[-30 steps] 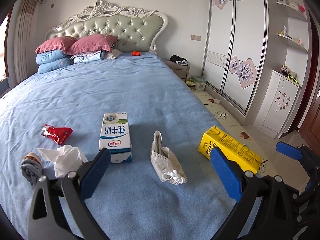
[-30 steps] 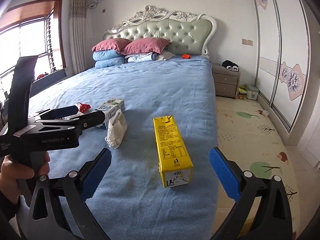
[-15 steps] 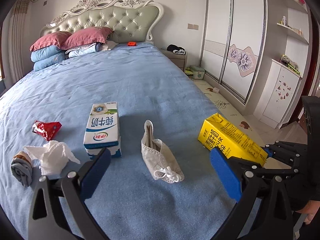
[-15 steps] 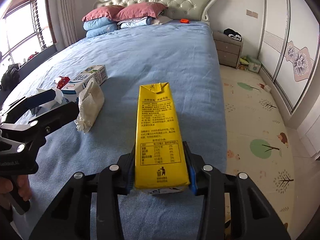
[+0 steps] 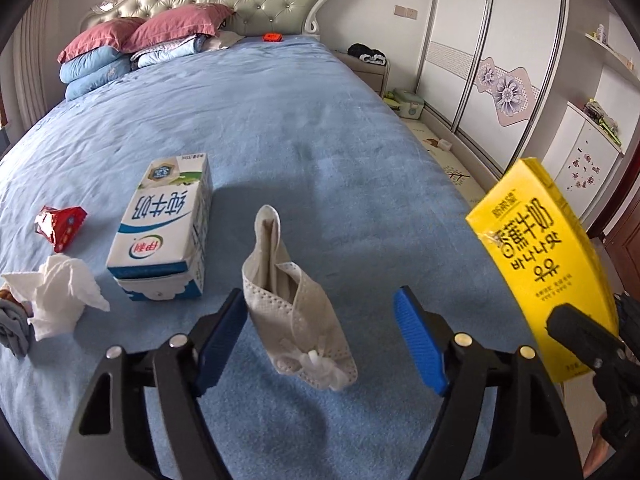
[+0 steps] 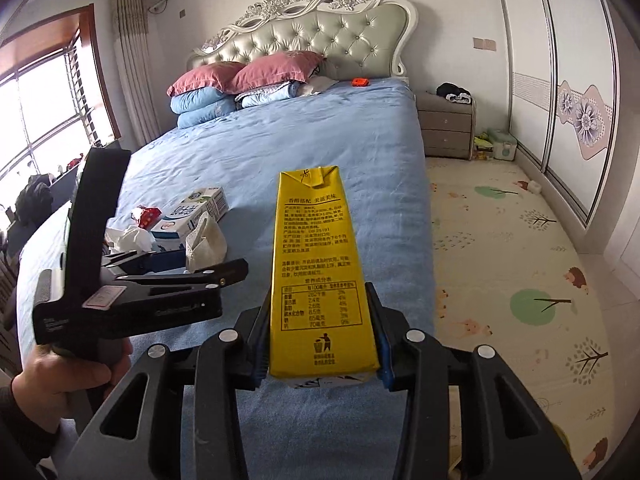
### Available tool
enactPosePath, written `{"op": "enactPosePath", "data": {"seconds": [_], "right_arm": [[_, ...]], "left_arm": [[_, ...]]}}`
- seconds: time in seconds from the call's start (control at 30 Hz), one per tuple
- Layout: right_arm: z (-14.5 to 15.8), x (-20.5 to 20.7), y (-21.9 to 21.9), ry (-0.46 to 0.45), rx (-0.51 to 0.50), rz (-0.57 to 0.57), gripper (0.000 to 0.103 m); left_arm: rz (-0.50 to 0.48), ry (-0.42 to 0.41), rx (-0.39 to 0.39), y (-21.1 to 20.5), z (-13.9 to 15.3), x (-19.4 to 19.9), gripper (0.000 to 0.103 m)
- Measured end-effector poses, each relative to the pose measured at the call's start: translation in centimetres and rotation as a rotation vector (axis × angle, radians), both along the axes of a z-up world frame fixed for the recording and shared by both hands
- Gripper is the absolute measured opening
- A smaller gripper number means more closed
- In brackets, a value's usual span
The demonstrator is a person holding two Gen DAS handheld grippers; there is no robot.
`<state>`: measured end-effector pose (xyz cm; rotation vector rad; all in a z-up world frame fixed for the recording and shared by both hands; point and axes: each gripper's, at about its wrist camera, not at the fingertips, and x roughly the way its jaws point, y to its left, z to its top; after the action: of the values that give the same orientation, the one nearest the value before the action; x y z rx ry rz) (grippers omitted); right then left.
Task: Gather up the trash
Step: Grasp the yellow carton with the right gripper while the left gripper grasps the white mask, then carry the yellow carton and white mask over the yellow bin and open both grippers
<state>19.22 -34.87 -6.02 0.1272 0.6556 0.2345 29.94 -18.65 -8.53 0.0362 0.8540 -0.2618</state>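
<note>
My right gripper (image 6: 318, 344) is shut on a yellow drink carton (image 6: 318, 276) and holds it lifted off the blue bed; the carton also shows in the left wrist view (image 5: 544, 264), tilted up at the right. My left gripper (image 5: 320, 340) is open around a crumpled beige face mask (image 5: 296, 308) lying on the bed, jaws partly closed toward it. A blue-and-white milk carton (image 5: 164, 232), a white tissue (image 5: 60, 292), a red wrapper (image 5: 60, 224) and a grey rolled cloth (image 5: 14, 328) lie to the left.
The blue bed (image 5: 280, 120) has pillows (image 5: 140, 36) at the headboard and a small orange object (image 5: 272, 36). A nightstand (image 6: 446, 128) and a patterned floor mat (image 6: 500, 248) lie to the right, beside the sliding wardrobe (image 5: 492, 60).
My right gripper closed on the yellow carton and lifted it off the bed. My left gripper moved forward over the face mask and its jaws narrowed.
</note>
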Motion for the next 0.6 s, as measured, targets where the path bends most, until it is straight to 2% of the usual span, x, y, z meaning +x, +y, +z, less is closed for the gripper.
{"op": "enactPosePath", "data": {"seconds": [0.1, 0.17, 0.2, 0.3, 0.43, 0.6], "right_arm": [[0.0, -0.1, -0.1, -0.003, 0.012, 0.001, 0.040], [0.0, -0.3, 0.1, -0.007, 0.012, 0.006, 0.040], [0.0, -0.4, 0.1, -0.009, 0.010, 0.008, 0.040], [0.2, -1.0, 0.1, -0.016, 0.017, 0.011, 0.040], [1.0, -2.6, -0.3, -0.054, 0.021, -0.009, 0.040], [2.5, -5.1, -1.5, -0.105, 0.033, -0.051, 0.040]], "left_arm": [[0.031, 0.016, 0.007, -0.1, -0.4, 0.8, 0.062], [0.043, 0.022, 0.004, 0.1, -0.6, 1.1, 0.051], [0.049, 0.022, 0.001, 0.2, -0.6, 1.1, 0.038], [0.034, 0.004, -0.022, 0.4, -0.2, 0.5, 0.026], [-0.002, -0.090, 0.038, -0.5, 1.5, -1.8, 0.025], [-0.084, -0.180, 0.017, -2.1, 4.2, -5.7, 0.025]]}}
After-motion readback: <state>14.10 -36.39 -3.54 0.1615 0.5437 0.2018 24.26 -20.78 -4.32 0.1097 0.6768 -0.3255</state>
